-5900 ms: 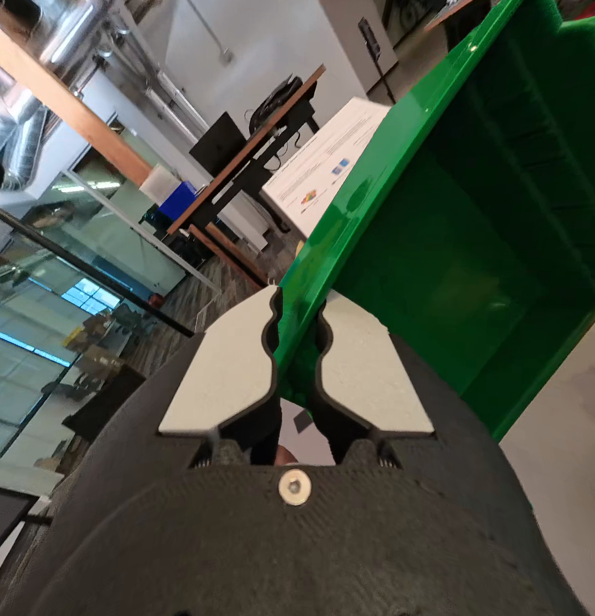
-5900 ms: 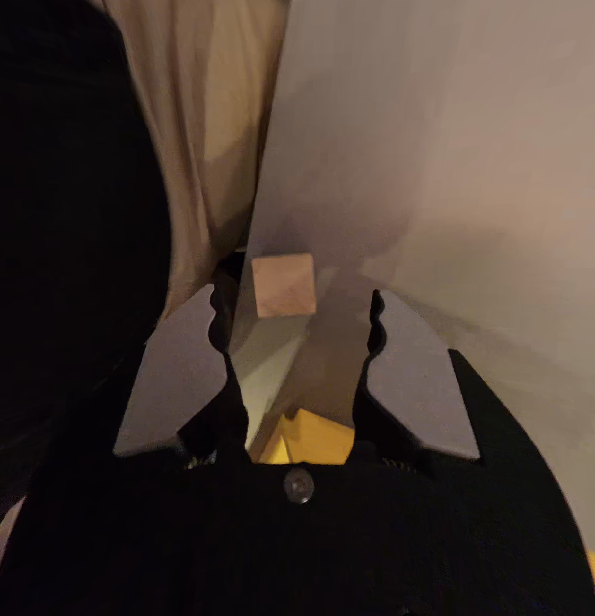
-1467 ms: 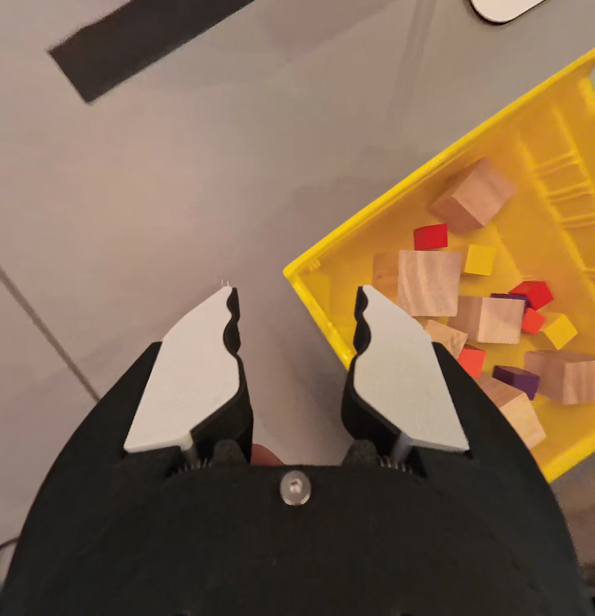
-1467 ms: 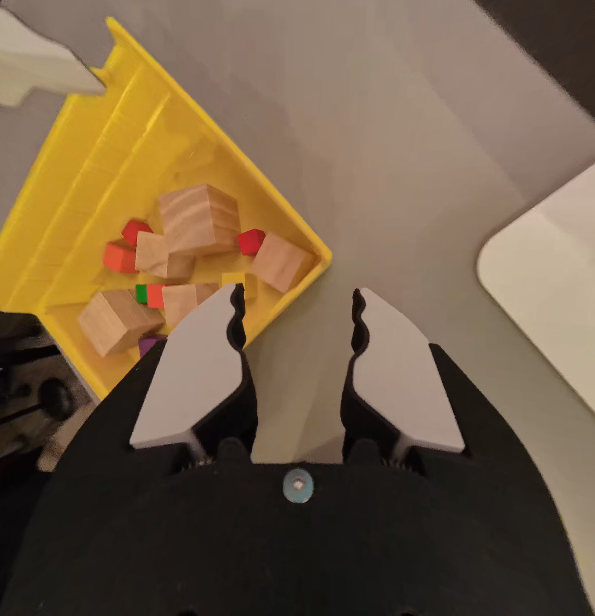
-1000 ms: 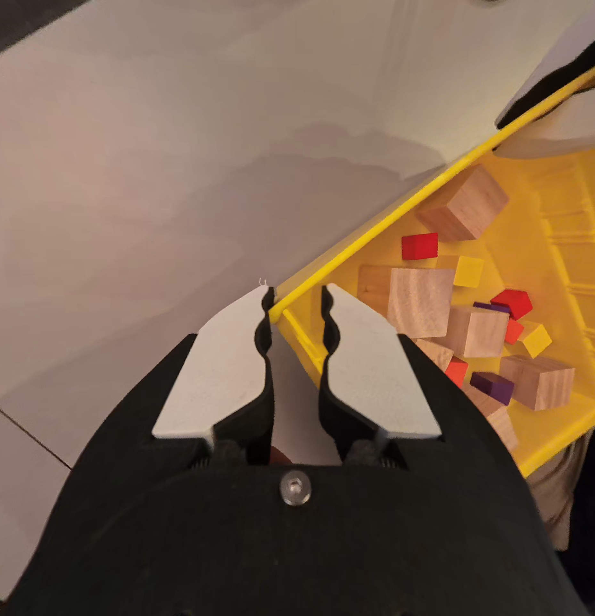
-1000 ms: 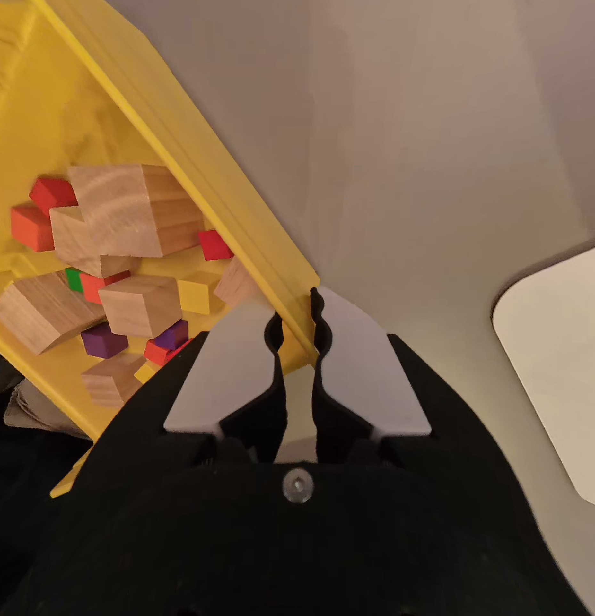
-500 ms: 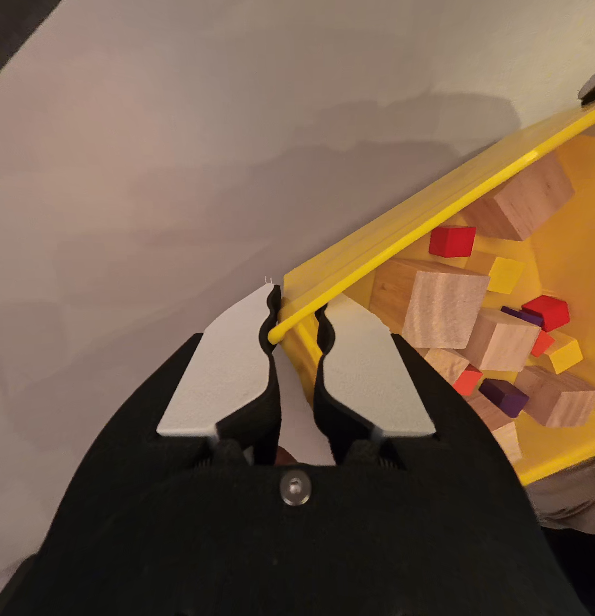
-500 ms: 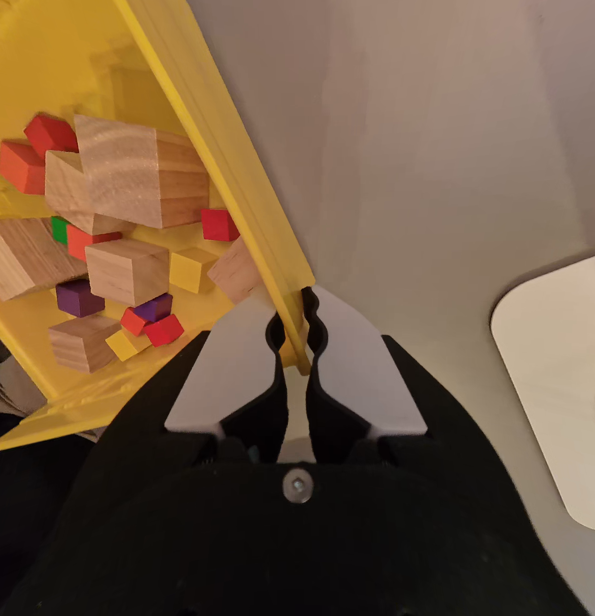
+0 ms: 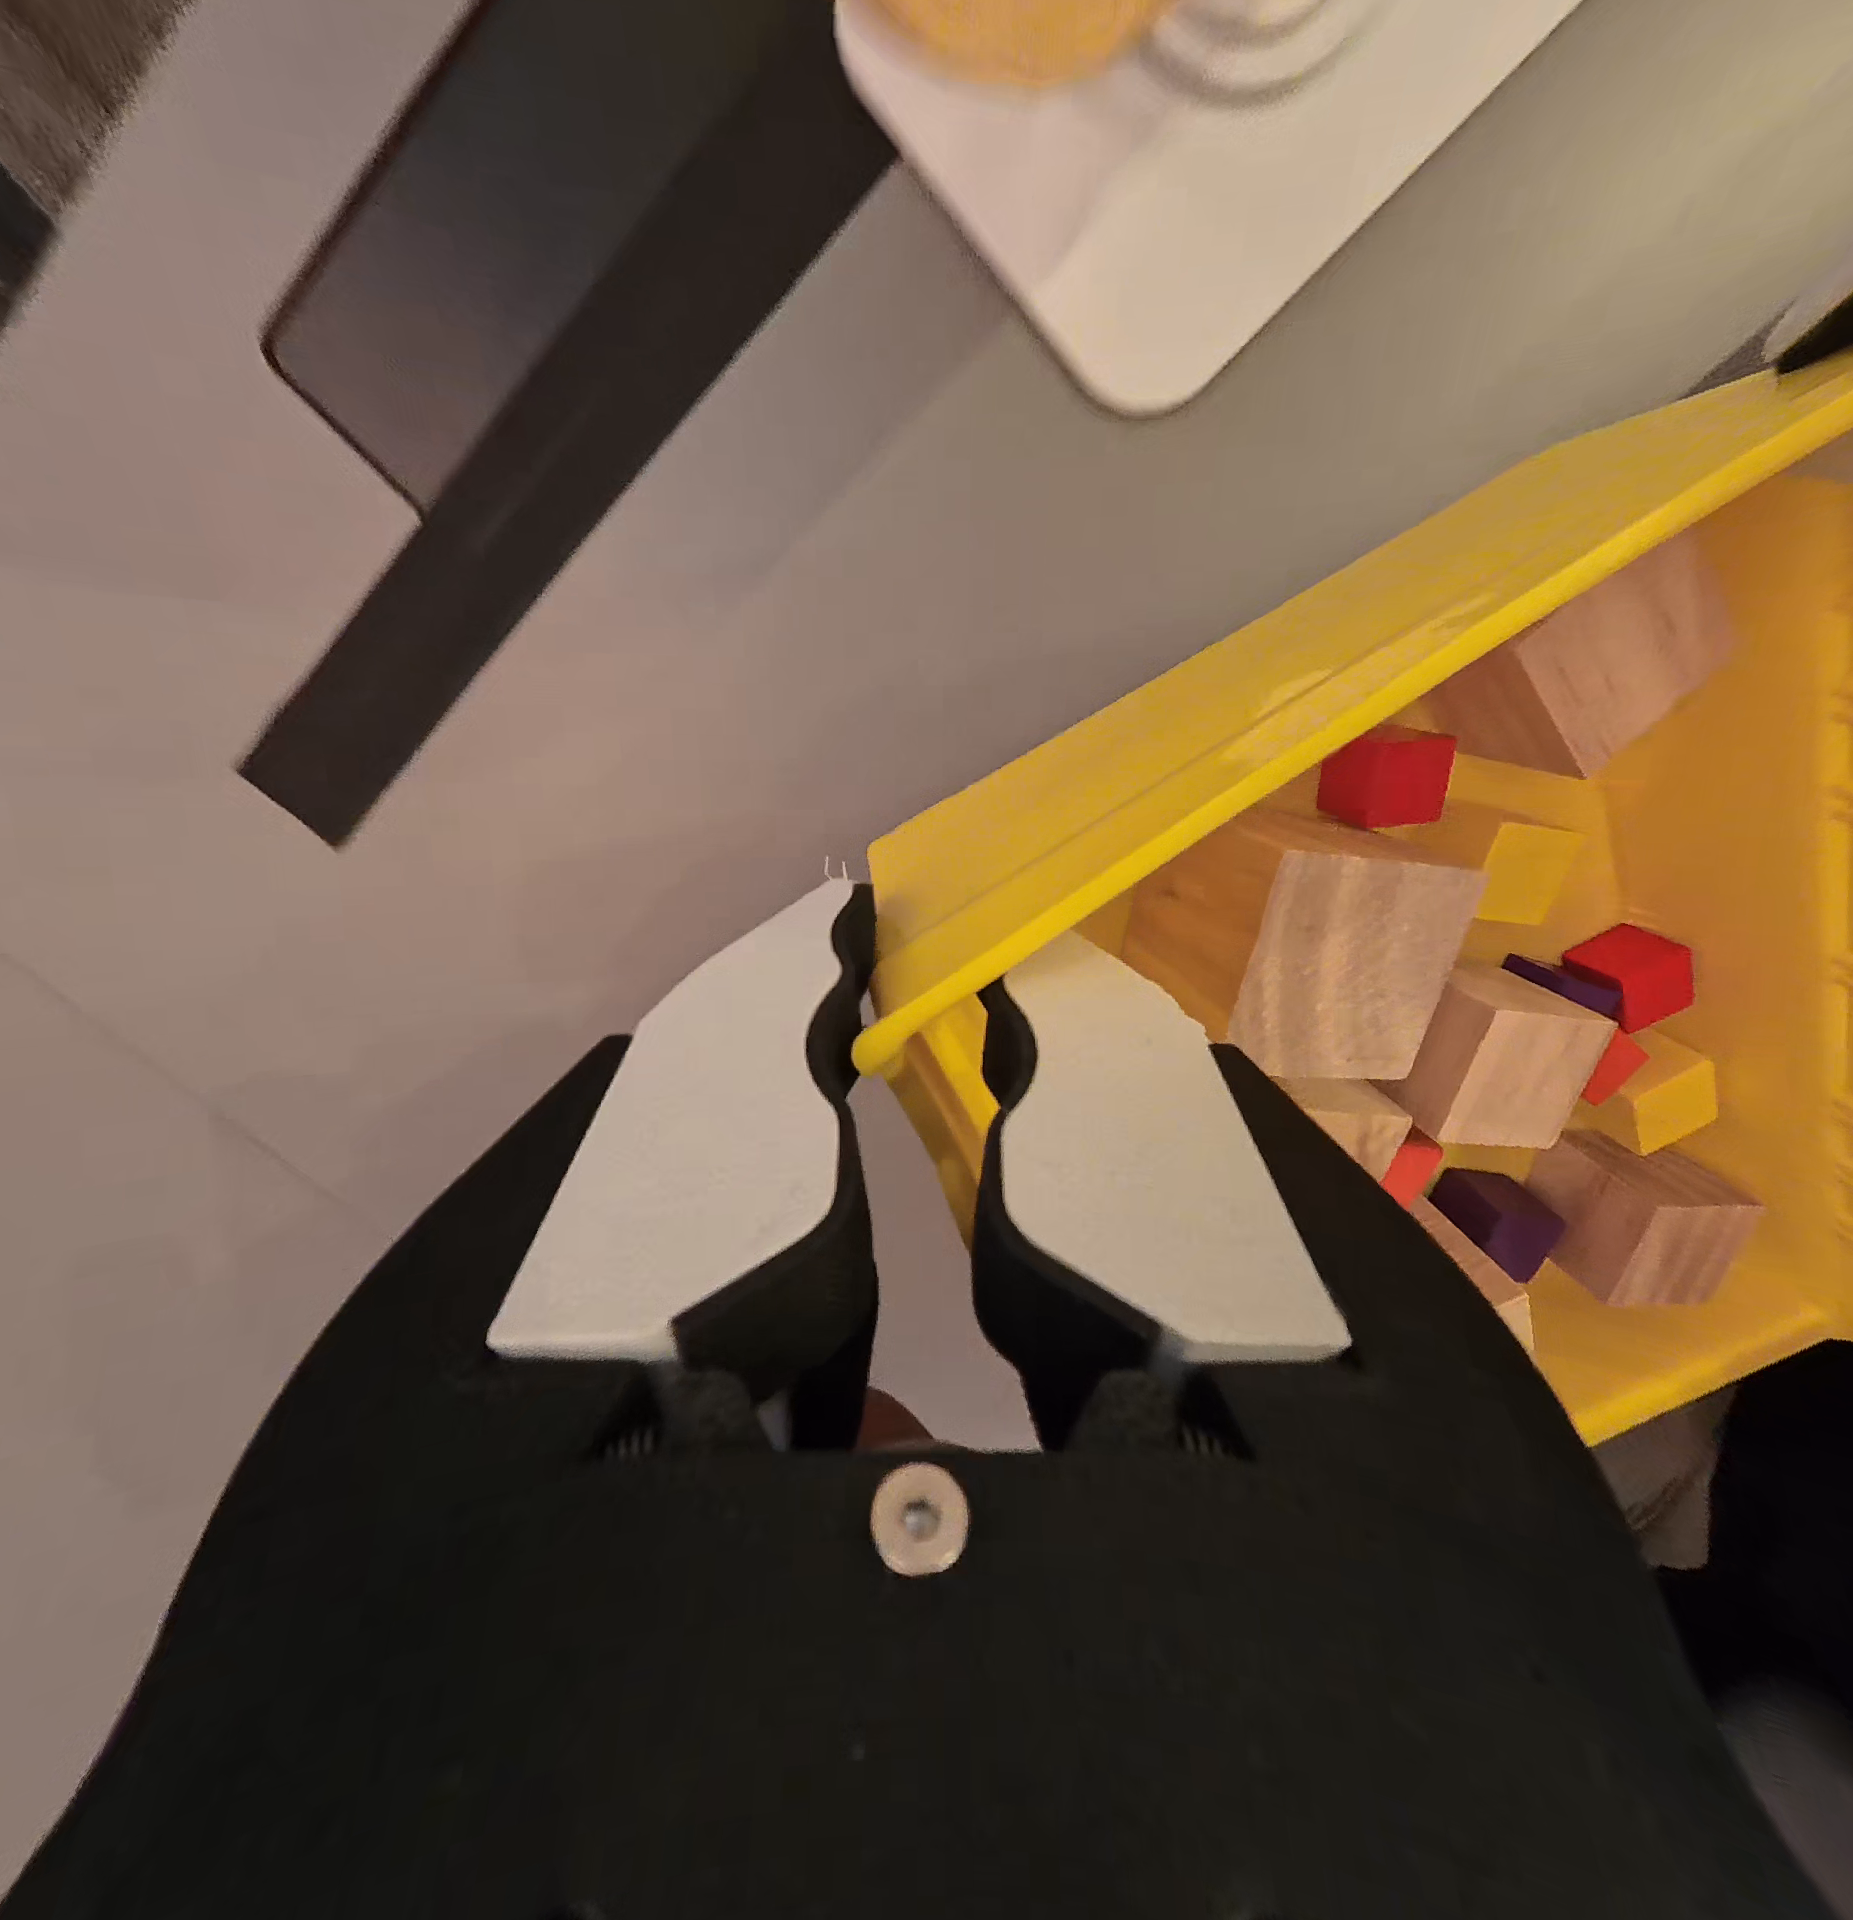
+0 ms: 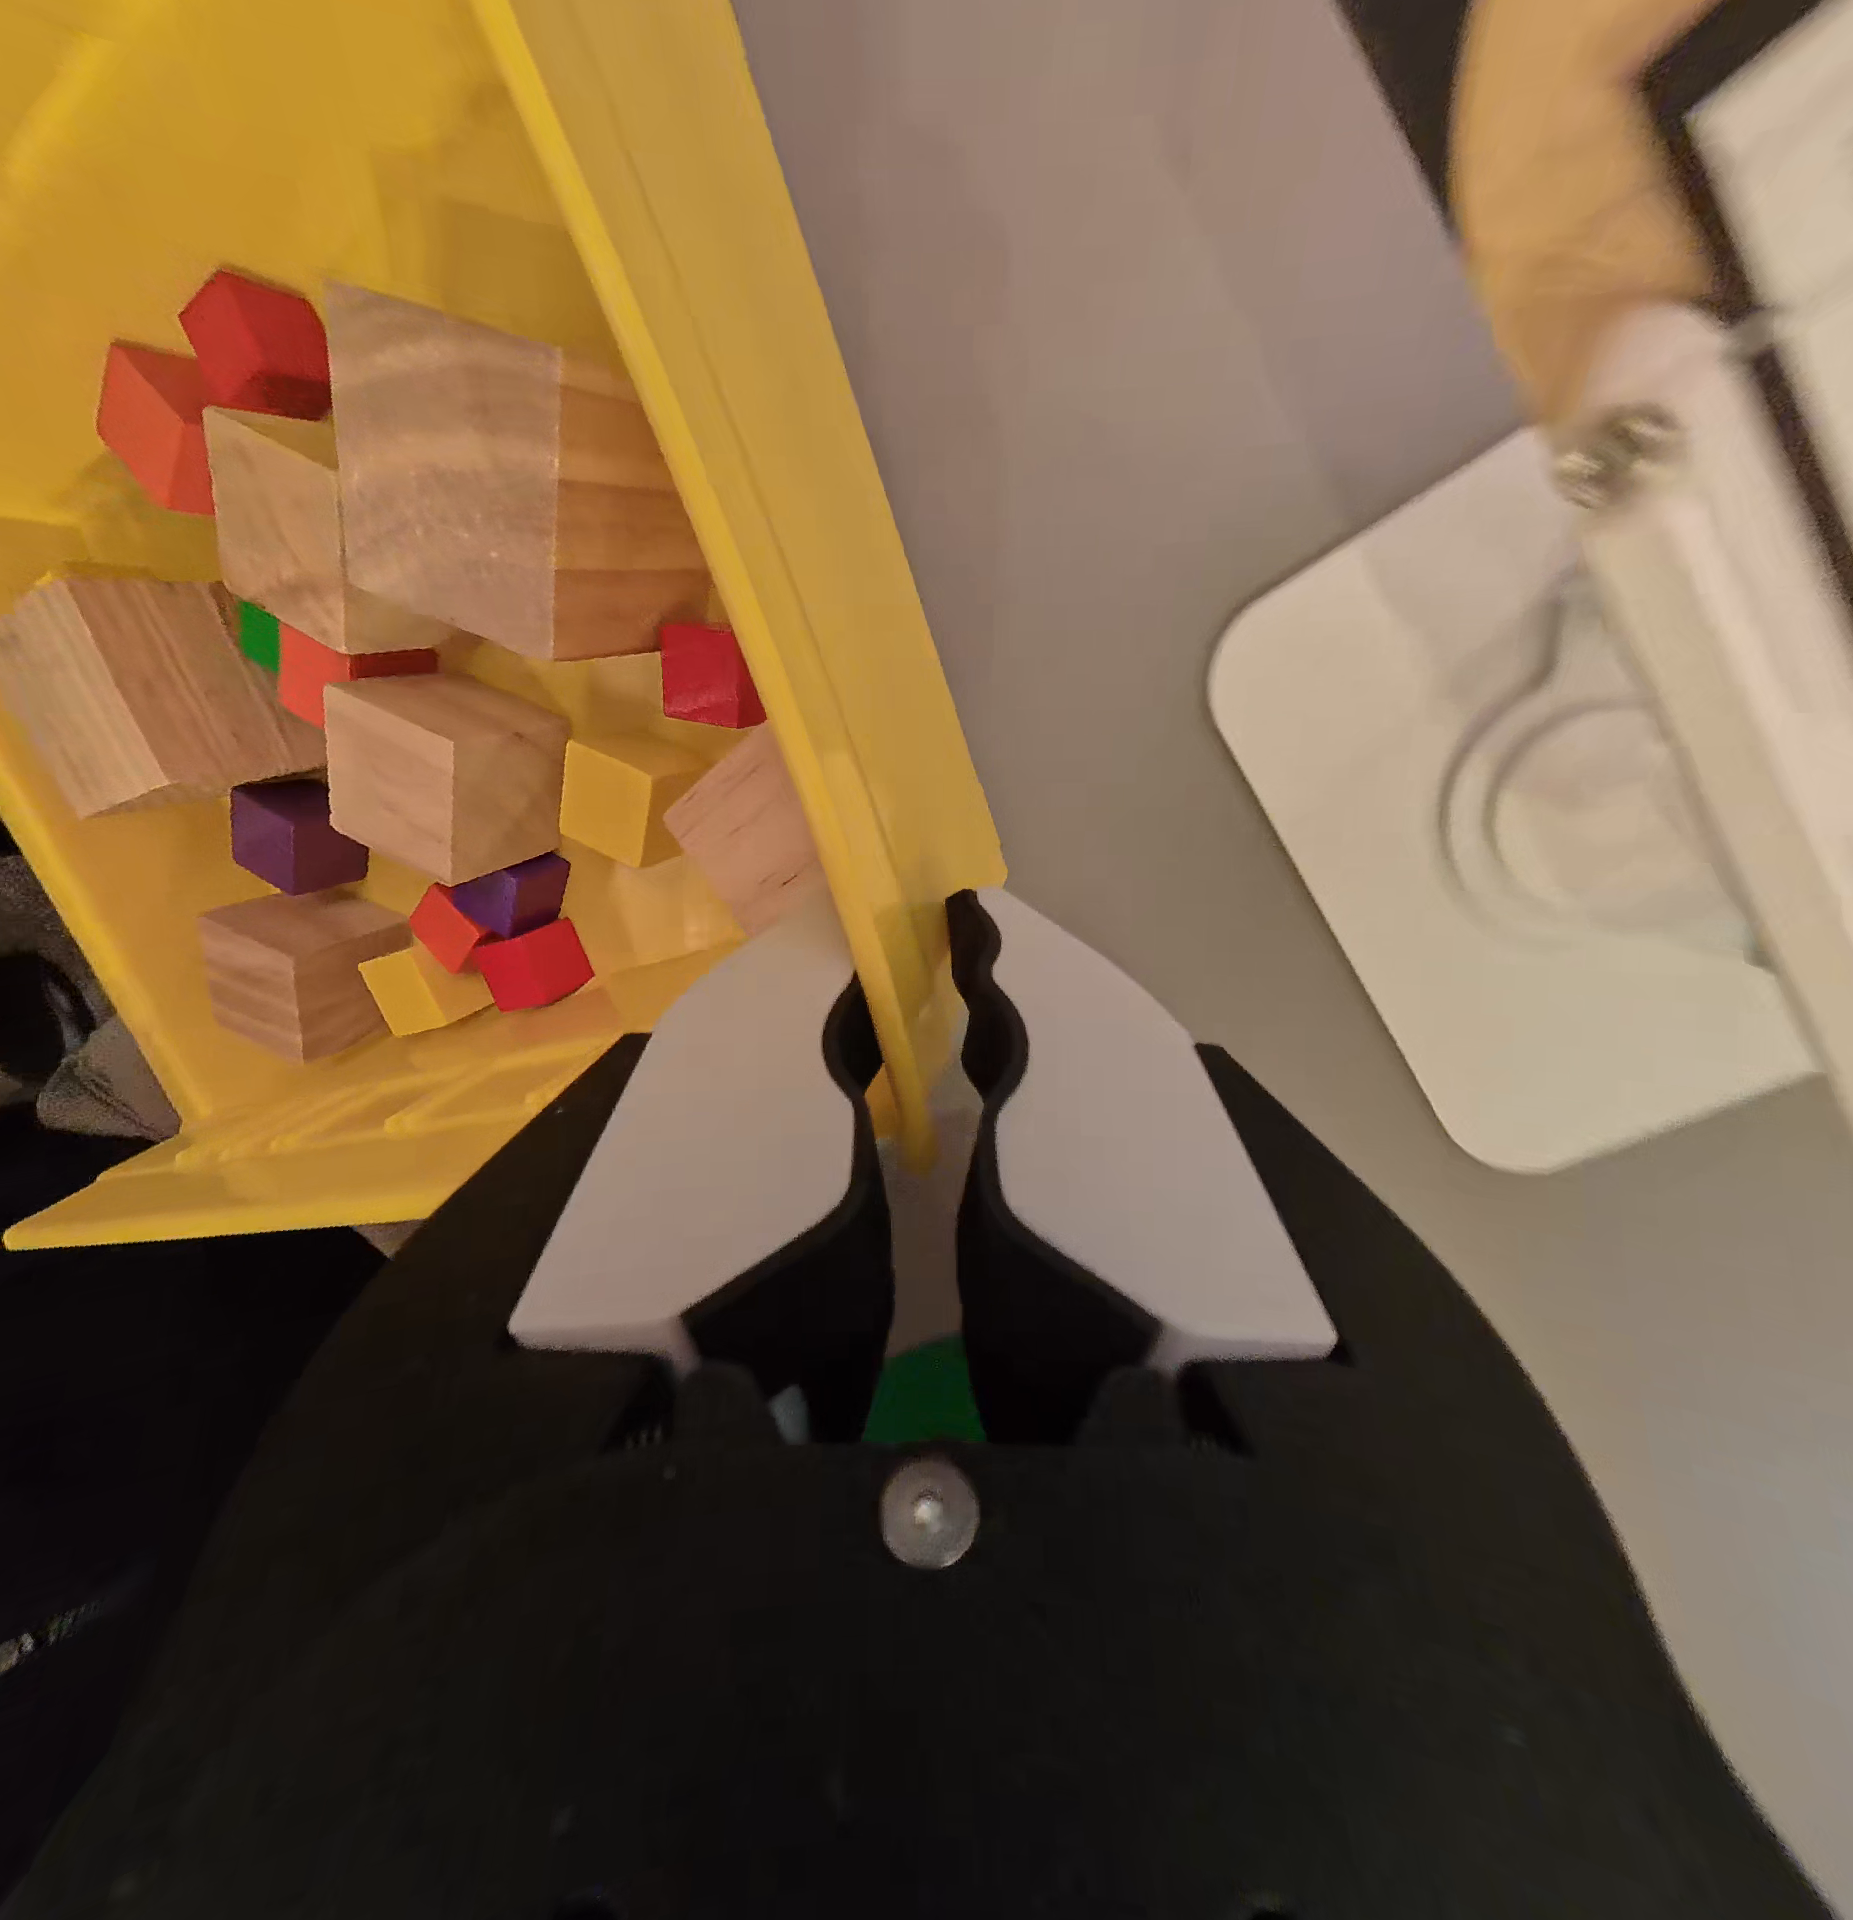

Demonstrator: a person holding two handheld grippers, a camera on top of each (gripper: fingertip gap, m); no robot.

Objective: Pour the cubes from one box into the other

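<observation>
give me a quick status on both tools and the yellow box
Left tool and right tool each shut on the yellow box rim, box tilted. Cubes all inside. Second box not in view; white tray beyond it.

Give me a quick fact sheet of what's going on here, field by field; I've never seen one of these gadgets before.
held item: yellow box, tilted, lifted by two corners
left gripper: shut on the box's rim at one corner
right gripper: shut on the rim at another corner
contents: wooden cubes, large and plain, plus small red cubes, purple, yellow, orange and one green, piled against the lower wall
spilled: none seen outside the box
nearby: white tray on a pale table
second box: not clearly in view
</observation>
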